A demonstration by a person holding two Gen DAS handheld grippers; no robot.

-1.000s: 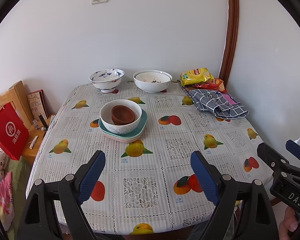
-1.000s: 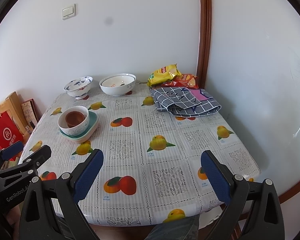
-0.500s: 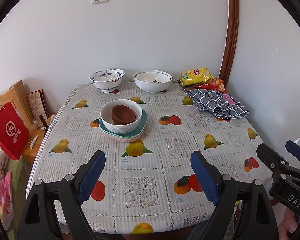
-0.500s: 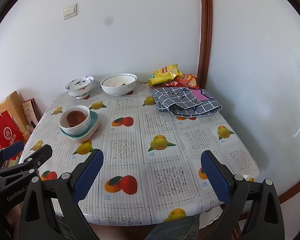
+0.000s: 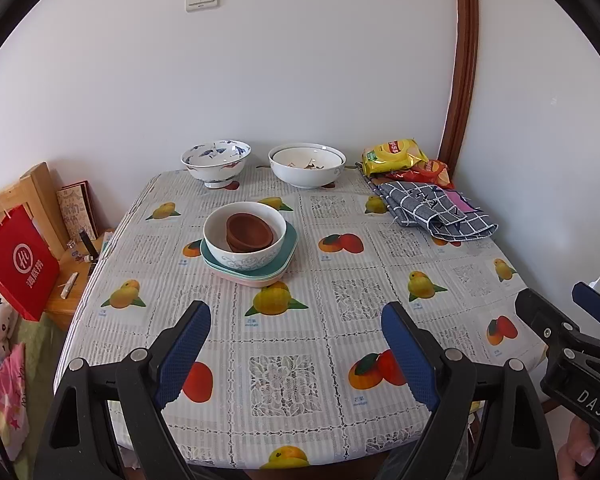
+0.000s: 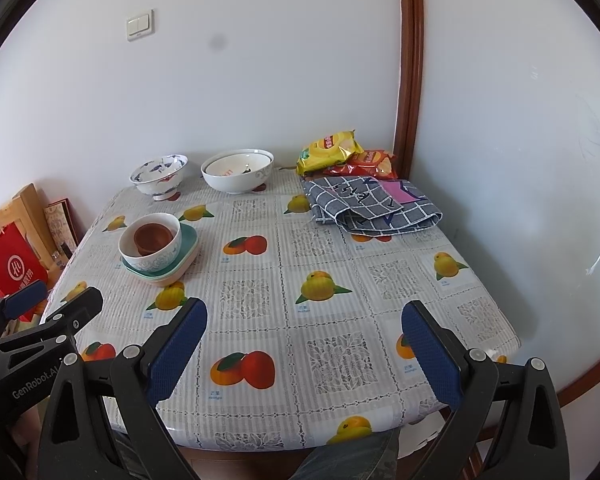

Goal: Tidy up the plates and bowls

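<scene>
Above the near table edge, left gripper [image 5: 296, 322] and right gripper [image 6: 304, 322] wide open, empty. Beyond: brown bowls [image 5: 249, 233] nested in white bowl [image 5: 245, 242] on stacked plates [image 5: 288, 254]; two loose bowls [image 5: 215, 162] [image 5: 307, 165] at far edge. Probably mid-stacking; next, reach far.

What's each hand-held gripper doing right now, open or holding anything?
Left hand-held gripper: open, nothing between its pads, above the near part of the table.
Right hand-held gripper: open, holding nothing.
</scene>
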